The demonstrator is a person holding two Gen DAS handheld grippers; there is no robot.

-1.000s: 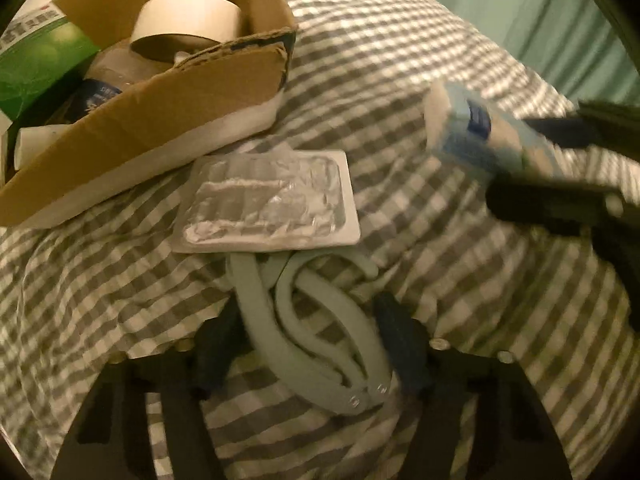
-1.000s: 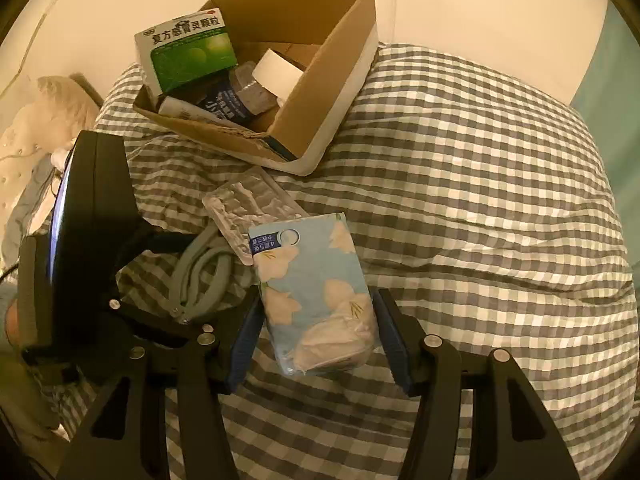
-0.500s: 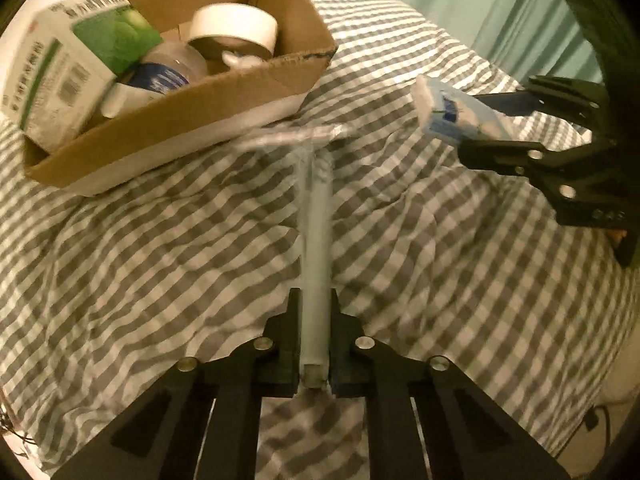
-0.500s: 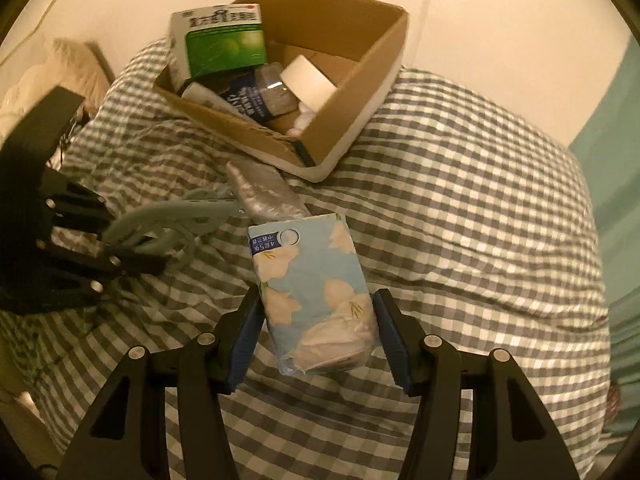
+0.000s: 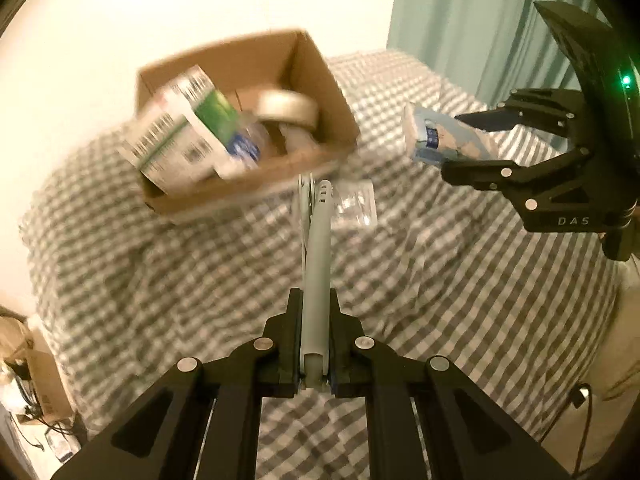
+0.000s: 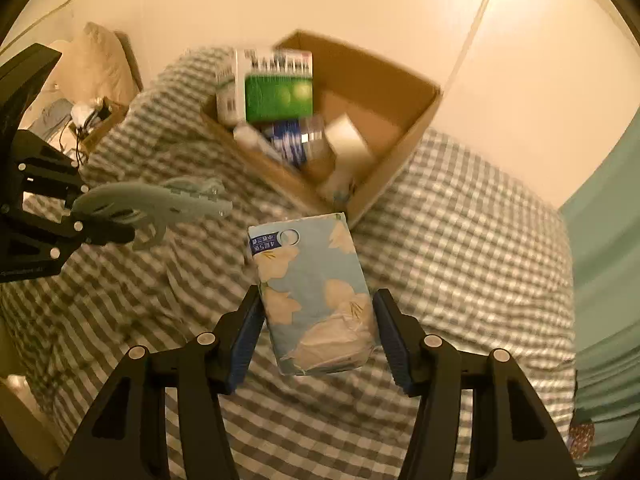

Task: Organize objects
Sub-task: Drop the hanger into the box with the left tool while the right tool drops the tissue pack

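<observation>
My left gripper (image 5: 315,300) is shut on a pale green plastic clip (image 5: 319,240), held edge-on above the bed and pointing at the cardboard box (image 5: 324,80). In the right wrist view the clip (image 6: 152,204) sticks out sideways from the left gripper (image 6: 84,224). My right gripper (image 6: 317,292) is shut on a light blue tissue pack (image 6: 308,264) with cream flowers, held in the air short of the box (image 6: 404,152). The tissue pack (image 5: 436,140) also shows in the right gripper (image 5: 476,148) beside the box. A clear blister pack (image 5: 356,204) lies on the bed.
The box holds a green and white carton (image 6: 276,88), a bottle (image 6: 300,140) and a tape roll (image 5: 288,108). A grey checked bedspread (image 6: 460,240) covers the bed. A teal curtain (image 5: 460,12) hangs at the right. A pillow (image 6: 96,64) and floor clutter (image 5: 36,396) lie left.
The left gripper shut on the green clip and lifted it off the bed. Both grippers rose, and the right one still carries the tissue pack. The box now sits farther below.
</observation>
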